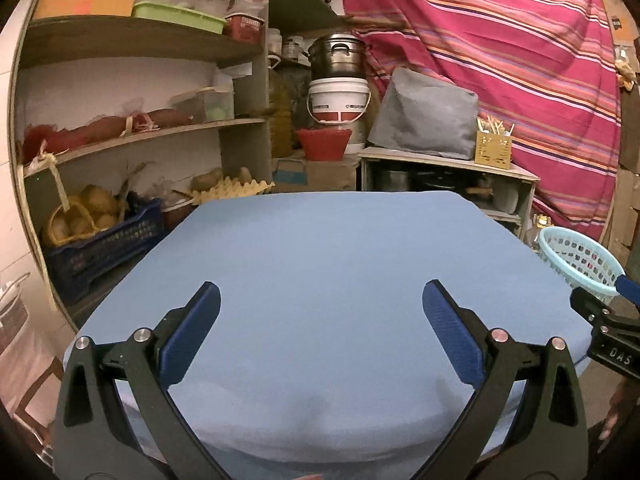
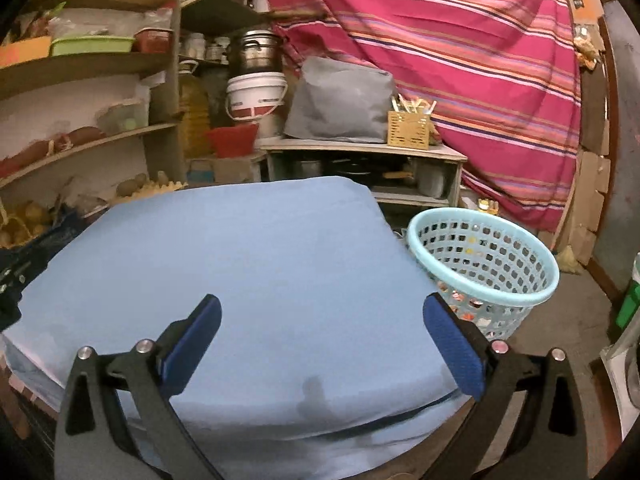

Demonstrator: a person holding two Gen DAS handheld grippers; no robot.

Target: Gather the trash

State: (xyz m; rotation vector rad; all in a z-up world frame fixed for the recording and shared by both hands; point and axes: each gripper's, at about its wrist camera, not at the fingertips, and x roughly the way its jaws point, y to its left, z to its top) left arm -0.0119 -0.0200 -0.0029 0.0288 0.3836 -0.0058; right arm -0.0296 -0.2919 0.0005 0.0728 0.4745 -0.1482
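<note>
Left tongs: the left tongs point(image 1: 320, 300) hang spread wide above the near part of the surface, blue pads well apart, gripping nothing.
Right tongs: the right tongs point(image 2: 322, 312) are likewise wide open and hold nothing, above the near right part of the surface; their right pad shows in front of the basket.
Surface: a surface point(image 2: 224, 264) covered in plain light blue cloth; no trash shows on the cloth in either view.
Basket: a light blue perforated basket point(image 2: 486, 276) stands on the floor just beside the right edge of the surface; small coloured bits show through its holes near the bottom, too small to identify.
Shelves: wooden shelves point(image 1: 132, 136) stand left of the surface, with trays, bundles and an egg carton point(image 1: 236, 188).
Cabinet: a low cabinet point(image 1: 444, 168) stands beyond the far edge of the surface, with a grey covered bundle point(image 1: 424, 120) on top.
Curtain: a red striped cloth point(image 2: 460, 60) hangs behind the cabinet and basket.
Bucket: a white bucket point(image 1: 338, 100) with a metal pot point(image 1: 338, 56) on it stands between the shelves and the cabinet.
</note>
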